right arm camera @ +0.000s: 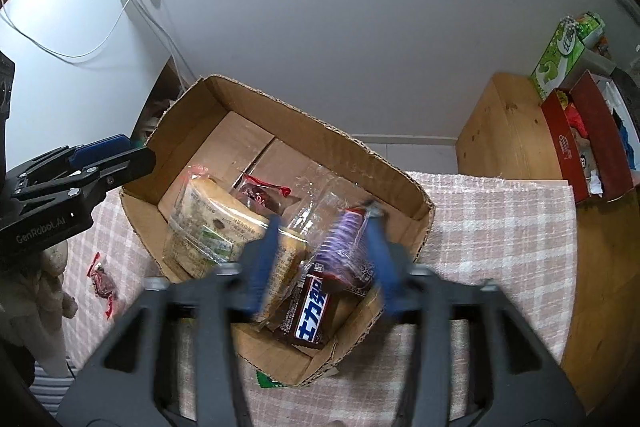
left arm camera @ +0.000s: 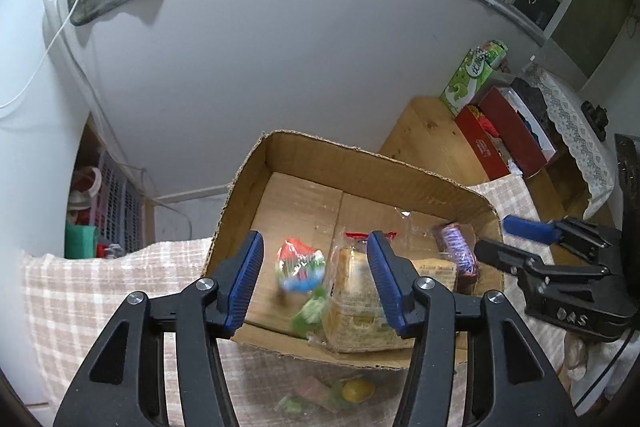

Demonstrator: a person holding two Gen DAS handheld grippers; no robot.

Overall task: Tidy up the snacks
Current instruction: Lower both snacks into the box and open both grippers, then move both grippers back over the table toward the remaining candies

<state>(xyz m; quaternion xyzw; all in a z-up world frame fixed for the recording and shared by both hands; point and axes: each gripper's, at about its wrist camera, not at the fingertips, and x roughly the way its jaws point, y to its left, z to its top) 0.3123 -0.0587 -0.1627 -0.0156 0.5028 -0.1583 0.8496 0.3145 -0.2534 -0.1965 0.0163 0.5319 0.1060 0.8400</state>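
My left gripper (left arm camera: 316, 277): jaws apart, nothing pressed between the blue pads; a blurred red, white and blue packet (left arm camera: 300, 265) shows in the gap, clear of both pads, over the cardboard box (left arm camera: 304, 151).

My right gripper (right arm camera: 324, 263): jaws apart and blurred; a purple wrapped bar (right arm camera: 344, 237) sits between the fingers, touching neither that I can make out.

Box contents, right wrist view only: a brown bar with blue-and-white lettering (right arm camera: 314, 311) at lower centre, a dark red-trimmed packet (right arm camera: 260, 193) toward the far wall, and clear wrapping beside it. The wrapped bread loaf (right arm camera: 212, 223) appears in both views.

Left wrist view only: a yellow sweet (left arm camera: 357, 389) in green wrapping on the checked cloth (left arm camera: 92, 283), just outside the box's near edge at bottom centre.

Right wrist view only: a red-wrapped sweet (right arm camera: 102, 281) on the cloth at lower left, outside the box.

Edges: box rim torn and uneven, walls upright, far half of the floor bare. Checked cloth lies open at right of the box. Wooden stand (right arm camera: 504, 123) and red boxes (right arm camera: 576, 143) at upper right, well apart.
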